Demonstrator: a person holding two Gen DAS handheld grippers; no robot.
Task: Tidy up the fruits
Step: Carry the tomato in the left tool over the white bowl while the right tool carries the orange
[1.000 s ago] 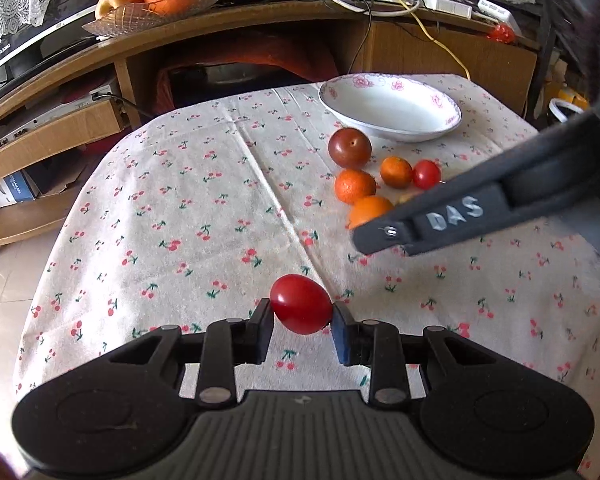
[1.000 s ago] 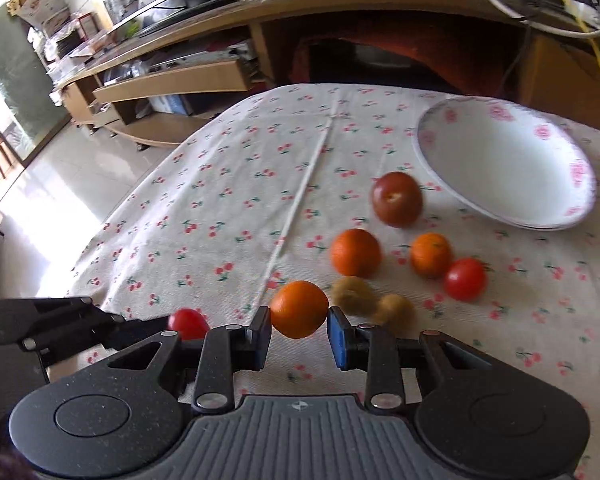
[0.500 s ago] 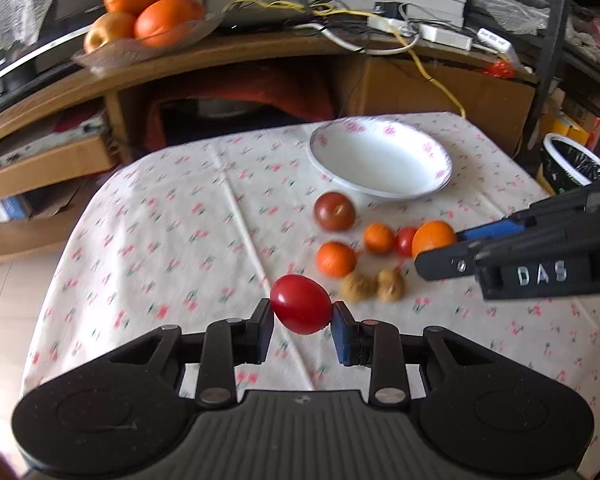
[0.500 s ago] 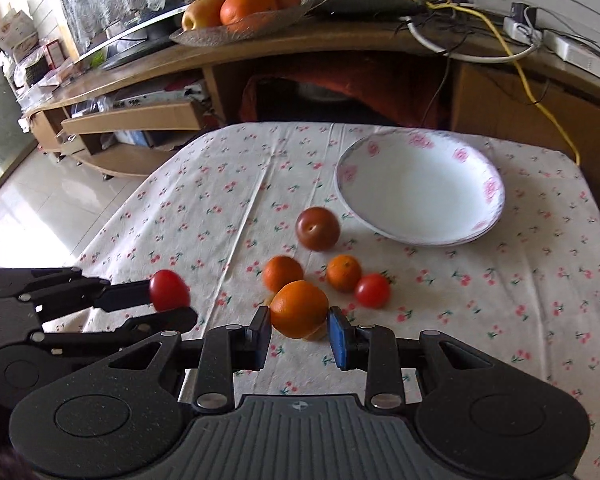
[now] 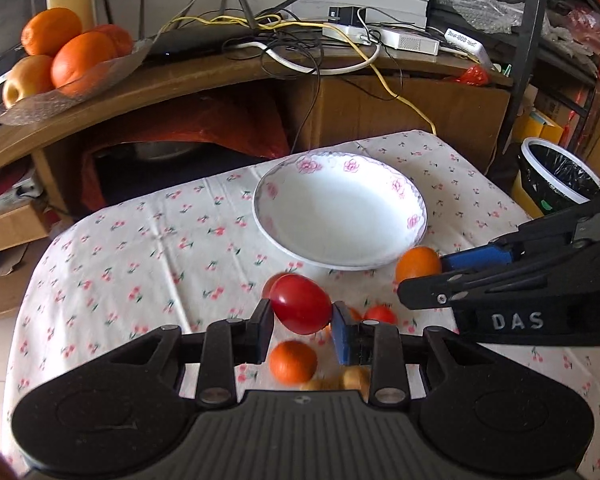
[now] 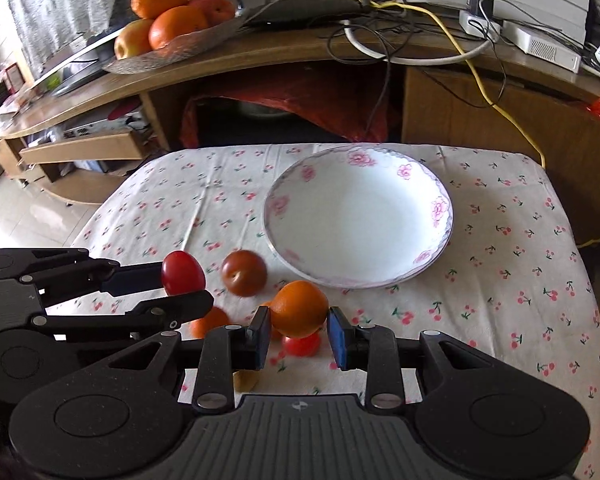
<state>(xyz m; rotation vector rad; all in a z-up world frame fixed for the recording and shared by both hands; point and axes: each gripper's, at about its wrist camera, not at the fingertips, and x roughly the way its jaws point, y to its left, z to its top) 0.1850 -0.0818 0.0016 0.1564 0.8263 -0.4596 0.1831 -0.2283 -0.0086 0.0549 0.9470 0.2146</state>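
Left gripper [image 5: 302, 319] fingers clamped on the tomato [image 5: 301, 303]: it sits between the pads at the tips, bulging above them. Right gripper [image 6: 298, 338] fingers closed on the orange [image 6: 299, 308], same way, pinched at mid-height between both pads. Both fruits are held above the tabletop [image 6: 500, 280], just short of the bowl's [image 6: 440, 216] near rim. Loose on the cloth below: dark red fruit [image 6: 244, 273], another orange [image 5: 293, 361], small tomato [image 6: 301, 345].
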